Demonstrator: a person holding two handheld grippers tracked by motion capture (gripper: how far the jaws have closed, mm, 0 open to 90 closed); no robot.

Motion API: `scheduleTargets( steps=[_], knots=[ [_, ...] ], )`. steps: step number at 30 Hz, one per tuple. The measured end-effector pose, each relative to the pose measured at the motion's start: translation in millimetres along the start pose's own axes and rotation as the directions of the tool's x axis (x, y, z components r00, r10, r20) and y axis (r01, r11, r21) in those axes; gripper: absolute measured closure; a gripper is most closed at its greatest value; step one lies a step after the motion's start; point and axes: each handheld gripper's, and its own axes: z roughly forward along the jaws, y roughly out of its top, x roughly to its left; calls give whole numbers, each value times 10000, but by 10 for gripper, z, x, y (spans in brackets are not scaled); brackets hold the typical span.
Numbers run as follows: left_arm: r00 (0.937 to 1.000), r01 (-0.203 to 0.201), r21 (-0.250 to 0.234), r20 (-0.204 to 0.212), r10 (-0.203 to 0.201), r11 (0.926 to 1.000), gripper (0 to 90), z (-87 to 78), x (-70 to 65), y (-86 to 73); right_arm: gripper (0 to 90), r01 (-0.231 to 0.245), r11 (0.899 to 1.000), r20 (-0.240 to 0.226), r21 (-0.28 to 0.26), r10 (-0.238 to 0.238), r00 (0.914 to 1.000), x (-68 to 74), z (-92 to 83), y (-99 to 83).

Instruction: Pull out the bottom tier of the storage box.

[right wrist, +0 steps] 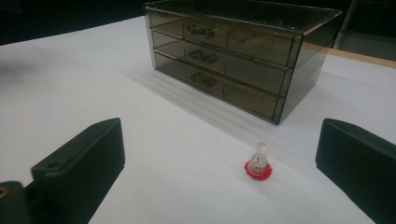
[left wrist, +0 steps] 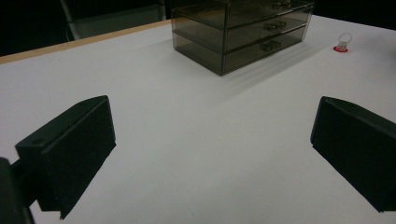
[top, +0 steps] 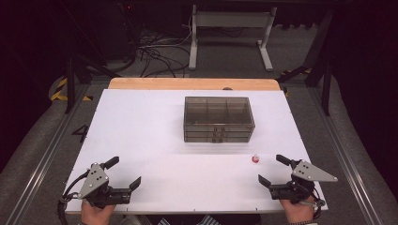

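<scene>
A smoky see-through chest of three drawers (top: pixel 218 119) stands at the middle of the white table (top: pixel 141 140), all drawers pushed in. A small clear piece with a red ridged base (top: pixel 255 159) stands upright in front of the chest's right corner. My right gripper (top: pixel 273 170) rests open near the front right edge, just short of that piece, which lies ahead between its jaws in the right gripper view (right wrist: pixel 258 164). My left gripper (top: pixel 123 173) rests open near the front left edge, nothing between its jaws. In the left gripper view the chest (left wrist: pixel 243 32) and the small piece (left wrist: pixel 342 43) lie far ahead.
A wooden strip (top: pixel 192 83) runs along the table's far edge. Beyond it stand a white table frame (top: pixel 230 33), loose cables and dark stands on the floor. Wide bare tabletop lies between the grippers and the chest.
</scene>
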Motion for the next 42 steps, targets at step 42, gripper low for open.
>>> scheduleTargets(
  steps=[42],
  knots=[
    [9997, -190, 131, -145, 192, 9997, 19, 30, -1, 7, 50, 241, 9988, -412, 423, -224, 9989, 84, 243, 202]
  ],
)
